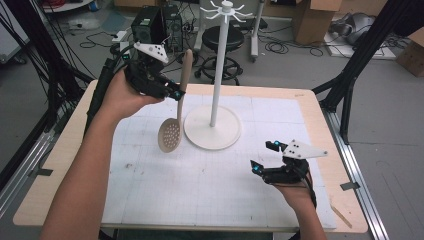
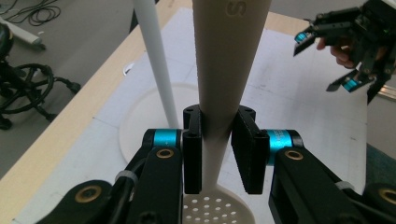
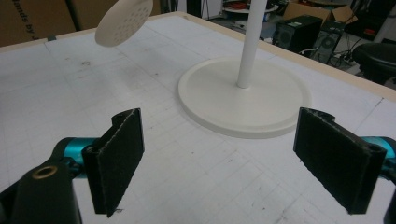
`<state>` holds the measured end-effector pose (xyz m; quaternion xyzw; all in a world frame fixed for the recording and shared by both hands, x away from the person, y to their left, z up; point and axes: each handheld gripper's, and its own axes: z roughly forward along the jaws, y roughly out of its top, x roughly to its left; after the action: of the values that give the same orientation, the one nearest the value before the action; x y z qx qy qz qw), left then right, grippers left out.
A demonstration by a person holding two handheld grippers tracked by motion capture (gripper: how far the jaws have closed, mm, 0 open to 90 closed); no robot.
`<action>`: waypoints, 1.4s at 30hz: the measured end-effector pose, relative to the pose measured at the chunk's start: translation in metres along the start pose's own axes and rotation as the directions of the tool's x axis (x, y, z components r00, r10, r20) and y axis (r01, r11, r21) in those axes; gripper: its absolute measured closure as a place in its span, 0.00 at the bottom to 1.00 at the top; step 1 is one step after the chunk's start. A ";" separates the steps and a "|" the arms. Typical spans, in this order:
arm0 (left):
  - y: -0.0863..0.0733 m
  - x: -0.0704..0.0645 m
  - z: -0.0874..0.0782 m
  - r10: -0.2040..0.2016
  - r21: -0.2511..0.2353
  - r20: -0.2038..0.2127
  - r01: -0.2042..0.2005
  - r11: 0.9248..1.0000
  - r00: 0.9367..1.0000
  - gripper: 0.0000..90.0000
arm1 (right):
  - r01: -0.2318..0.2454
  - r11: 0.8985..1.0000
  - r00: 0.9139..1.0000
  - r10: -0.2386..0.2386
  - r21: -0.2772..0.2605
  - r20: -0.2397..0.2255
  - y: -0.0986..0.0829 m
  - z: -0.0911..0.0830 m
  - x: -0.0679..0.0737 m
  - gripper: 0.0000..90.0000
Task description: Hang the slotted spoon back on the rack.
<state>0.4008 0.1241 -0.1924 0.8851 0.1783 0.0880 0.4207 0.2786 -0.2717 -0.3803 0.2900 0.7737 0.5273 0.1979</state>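
Observation:
A beige slotted spoon [image 1: 176,107] hangs above the white mat, handle up and perforated bowl [image 1: 169,135] down. My left gripper [image 1: 176,94] is shut on its handle [image 2: 219,93], with the holed bowl [image 2: 217,211] showing below the jaws. Just right of it stands a white rack [image 1: 218,65] with a tall pole [image 2: 155,60], a round base [image 3: 243,100] and hooks on top. My right gripper [image 1: 263,156] rests low near the mat's right front, open, nothing between its pads [image 3: 119,156]; the spoon bowl [image 3: 123,21] hangs far ahead of it.
The white gridded mat [image 1: 200,180] covers a wooden table [image 1: 55,165]. Behind the table stand a black stool [image 1: 222,40], computer cases [image 1: 150,25], cables and cardboard boxes [image 1: 312,17]. Black frame legs [image 1: 350,75] flank both sides.

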 end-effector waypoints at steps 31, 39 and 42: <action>0.069 0.027 0.006 -0.061 0.038 -0.086 0.065 0.997 0.994 0.83 | -0.024 0.999 1.000 0.024 -0.025 -0.002 -0.004 -0.007 -0.004 0.17; 0.074 0.031 0.016 -0.074 0.050 -0.081 0.079 0.996 0.994 0.83 | -0.035 0.999 0.999 0.035 -0.026 0.000 -0.005 -0.008 -0.004 0.17; 0.074 0.031 0.020 -0.073 0.053 -0.082 0.078 0.996 0.994 0.83 | -0.034 0.999 0.999 0.034 -0.027 0.001 -0.006 -0.009 -0.005 0.17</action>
<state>0.4537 0.0789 -0.1470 0.8849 0.2308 0.1023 0.3914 0.2754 -0.2824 -0.3826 0.3010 0.7612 0.5409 0.1934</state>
